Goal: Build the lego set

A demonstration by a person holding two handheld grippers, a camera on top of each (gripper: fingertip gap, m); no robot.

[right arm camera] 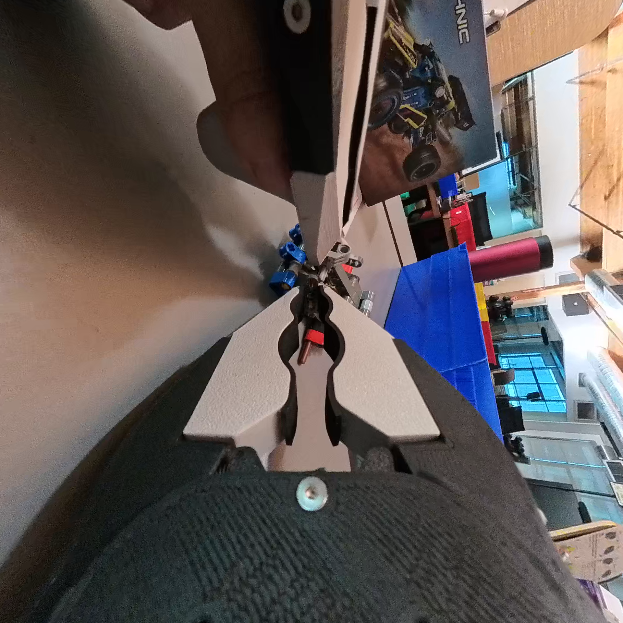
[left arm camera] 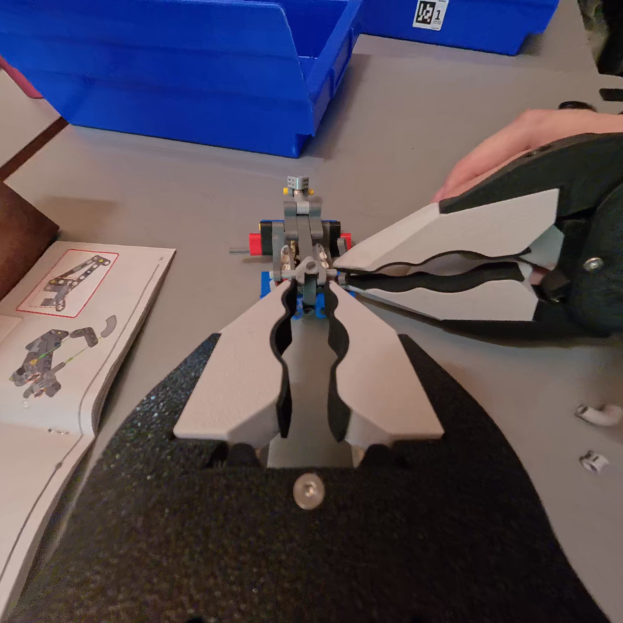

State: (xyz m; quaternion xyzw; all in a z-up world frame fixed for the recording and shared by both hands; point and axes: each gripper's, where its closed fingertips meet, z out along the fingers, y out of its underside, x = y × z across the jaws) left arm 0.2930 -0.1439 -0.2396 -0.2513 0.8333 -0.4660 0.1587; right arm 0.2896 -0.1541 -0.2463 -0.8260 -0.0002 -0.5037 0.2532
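A small brick model [left arm camera: 303, 236] of grey, black, red and blue parts stands on the grey table [left arm camera: 438, 404]. My left gripper [left arm camera: 310, 285] reaches it from the near side, its pads shut on the model's dark grey upright beam [left arm camera: 308, 290] above the blue base. My right gripper [left arm camera: 340, 274] comes in from the right, turned on its side and nearly closed. Its tips pinch a small black part [left arm camera: 342, 279] at the end of the model's light grey cross axle. In the right wrist view my right gripper [right arm camera: 312, 290] clamps that black part [right arm camera: 310, 303]. A red bush on a brown axle [right arm camera: 313, 337] shows between its fingers. The left gripper's finger [right arm camera: 317, 236] comes down from above.
Blue bins [left arm camera: 188, 84] stand behind the model. An open instruction booklet [left arm camera: 77, 320] lies at the left. Two small grey parts [left arm camera: 596, 414] [left arm camera: 591, 460] lie at the right. A hand [left arm camera: 499, 151] holds the right gripper. A picture box [right arm camera: 428, 101] and a maroon bottle [right arm camera: 505, 258] stand beyond. My two grippers' fingertips are within a few centimetres of each other.
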